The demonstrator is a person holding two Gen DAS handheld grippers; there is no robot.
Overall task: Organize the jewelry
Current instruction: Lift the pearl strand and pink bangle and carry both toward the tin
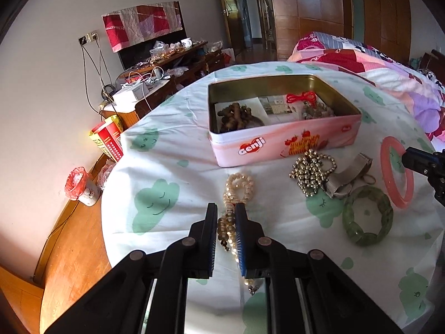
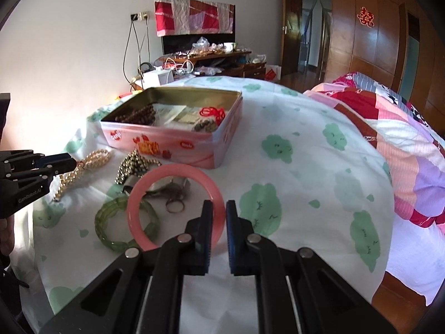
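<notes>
left gripper point(image 1: 225, 208): pinched on the pearl strand point(image 1: 238, 188), pads pressing the beads between them; strand's lower end runs under the fingers, clasp barely readable
right gripper point(image 2: 219, 207): pinched on the rim of the pink bangle point(image 2: 155, 178), the ring tilted up off the cloth; the bit of rim inside the pads is hidden
green bangle point(image 2: 111, 217): flat on the cloth, its far side covered by the pink bangle in the right wrist view
silver piece point(image 1: 349, 174): just behind the green bangle, partly under the gold bead pile point(image 1: 310, 171); can't tell what it is; a small key ring point(image 2: 175, 207) lies by it
tin point(image 1: 278, 144): open pink tin on the cloth behind the loose jewelry, lid off; inside brown beads point(image 1: 236, 114), papers, a red cord knot point(image 1: 301, 97), more bits at the right end too small to make out
cloth point(image 1: 167, 167): white with green cloud print, covers the surface, edges cut by the fisheye
bedding point(image 2: 403, 150): pink patchwork, right, cut off
far desk point(image 2: 211, 55): cluttered, items blurred; cables on the wall
</notes>
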